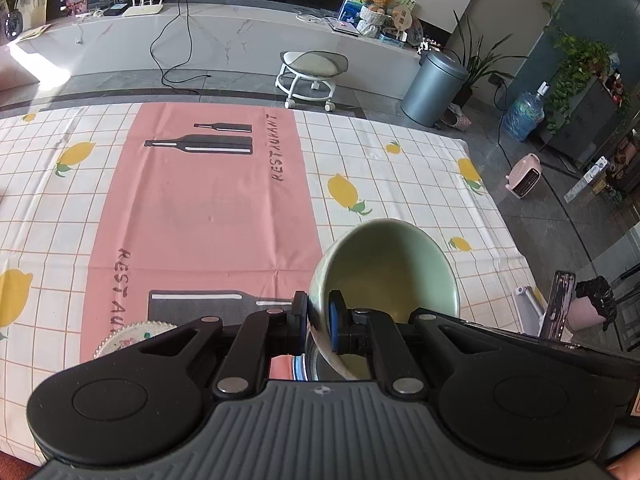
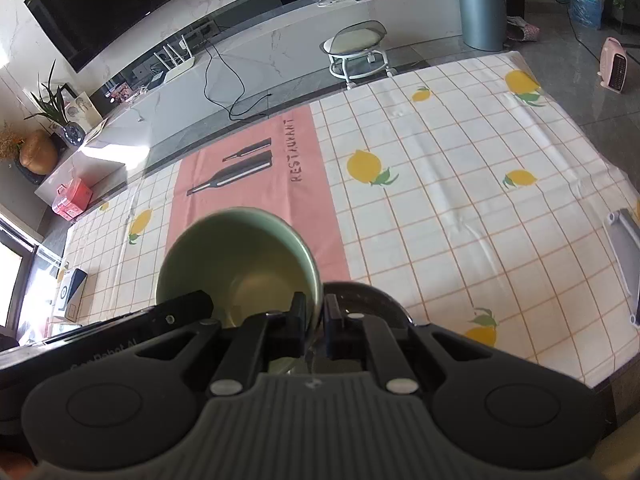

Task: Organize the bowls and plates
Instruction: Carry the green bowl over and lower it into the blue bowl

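A pale green bowl [image 1: 384, 276] is held above the table by both grippers. My left gripper [image 1: 318, 316] is shut on its left rim, one finger inside and one outside. My right gripper [image 2: 315, 320] is shut on the same bowl's [image 2: 236, 256] right rim. A dark steel bowl [image 2: 368, 300] sits just under and right of the green bowl; its rim shows in the left wrist view [image 1: 300, 368]. A small plate with a scalloped patterned rim [image 1: 128, 336] lies on the pink cloth, left of my left gripper and partly hidden by it.
The table has a lemon-print checked cloth [image 1: 400, 184] with a pink runner [image 1: 208, 208]. A grey-white rack part [image 2: 626, 252] lies at the table's right edge. Beyond the far edge stand a white stool [image 1: 312, 72] and a grey bin [image 1: 432, 88].
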